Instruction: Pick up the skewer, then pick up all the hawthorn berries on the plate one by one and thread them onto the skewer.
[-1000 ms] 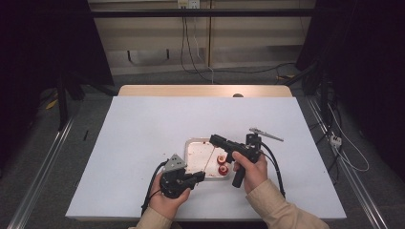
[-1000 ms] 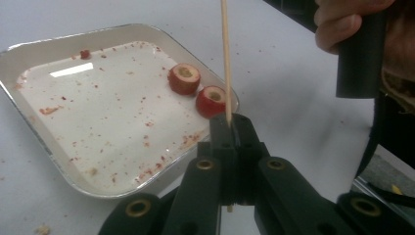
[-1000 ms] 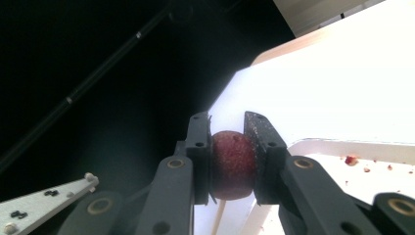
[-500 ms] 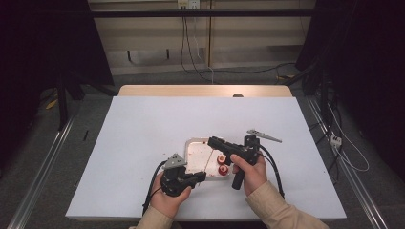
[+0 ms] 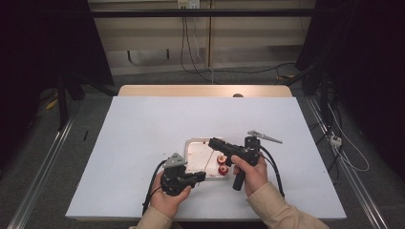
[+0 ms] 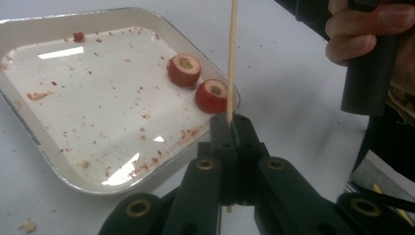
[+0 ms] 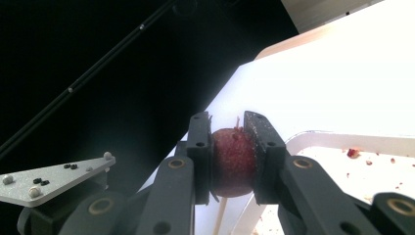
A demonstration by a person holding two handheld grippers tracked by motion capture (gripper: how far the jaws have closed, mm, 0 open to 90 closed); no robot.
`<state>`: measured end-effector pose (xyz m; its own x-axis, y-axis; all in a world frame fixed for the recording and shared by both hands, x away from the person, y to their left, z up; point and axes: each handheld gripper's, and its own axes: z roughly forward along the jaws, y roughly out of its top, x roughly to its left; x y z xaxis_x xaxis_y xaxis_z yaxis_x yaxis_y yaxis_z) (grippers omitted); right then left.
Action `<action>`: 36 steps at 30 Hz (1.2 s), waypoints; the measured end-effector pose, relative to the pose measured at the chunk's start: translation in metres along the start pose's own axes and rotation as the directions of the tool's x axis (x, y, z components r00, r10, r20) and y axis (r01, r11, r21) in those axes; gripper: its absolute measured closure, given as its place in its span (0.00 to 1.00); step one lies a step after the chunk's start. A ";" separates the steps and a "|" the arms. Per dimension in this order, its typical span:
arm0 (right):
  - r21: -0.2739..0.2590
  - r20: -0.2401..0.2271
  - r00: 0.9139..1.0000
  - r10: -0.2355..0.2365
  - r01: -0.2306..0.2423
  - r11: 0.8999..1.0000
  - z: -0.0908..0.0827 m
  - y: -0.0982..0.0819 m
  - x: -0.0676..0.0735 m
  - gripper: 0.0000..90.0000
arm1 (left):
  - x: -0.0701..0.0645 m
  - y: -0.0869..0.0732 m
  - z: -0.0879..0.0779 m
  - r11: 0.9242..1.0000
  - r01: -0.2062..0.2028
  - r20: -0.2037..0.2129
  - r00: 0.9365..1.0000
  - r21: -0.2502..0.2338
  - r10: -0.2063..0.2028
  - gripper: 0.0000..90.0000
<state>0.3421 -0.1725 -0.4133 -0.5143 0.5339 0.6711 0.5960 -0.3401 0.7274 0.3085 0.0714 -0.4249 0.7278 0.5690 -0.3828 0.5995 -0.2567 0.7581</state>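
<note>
Fruit [image 7: 233, 161] sits clamped between right tongs [image 7: 230, 154], skewer [image 6: 232, 58] through it.

The high view looks forward and down from above the person's side, with the whole tabletop [image 5: 143, 143] at mid-frame. Each gripper view sits close behind its own jaws. All three share the white tray [image 5: 196, 148] [image 6: 29, 127] [image 7: 342, 139].
</note>
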 end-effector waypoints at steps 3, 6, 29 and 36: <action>-0.003 0.002 1.000 -0.008 0.008 1.000 0.001 0.000 0.001 0.83 | 0.001 0.001 0.001 1.000 0.006 -0.002 1.000 0.003 -0.005 1.00; -0.007 0.002 1.000 0.008 -0.008 1.000 0.001 0.000 0.000 0.83 | 0.000 0.002 -0.001 1.000 0.000 -0.001 1.000 0.000 0.000 1.00; -0.011 0.004 1.000 -0.018 0.018 1.000 0.001 0.001 0.003 0.83 | 0.002 0.007 0.001 1.000 0.000 0.016 1.000 0.027 0.000 1.00; -0.008 -0.003 1.000 -0.023 0.023 1.000 -0.002 0.001 0.005 0.83 | 0.001 0.006 0.002 1.000 0.013 0.018 1.000 0.023 -0.013 1.00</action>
<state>0.3391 -0.1714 -0.4086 -0.5297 0.5395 0.6545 0.5790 -0.3339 0.7438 0.3135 0.0687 -0.4221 0.7257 0.5580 -0.4025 0.6163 -0.2673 0.7407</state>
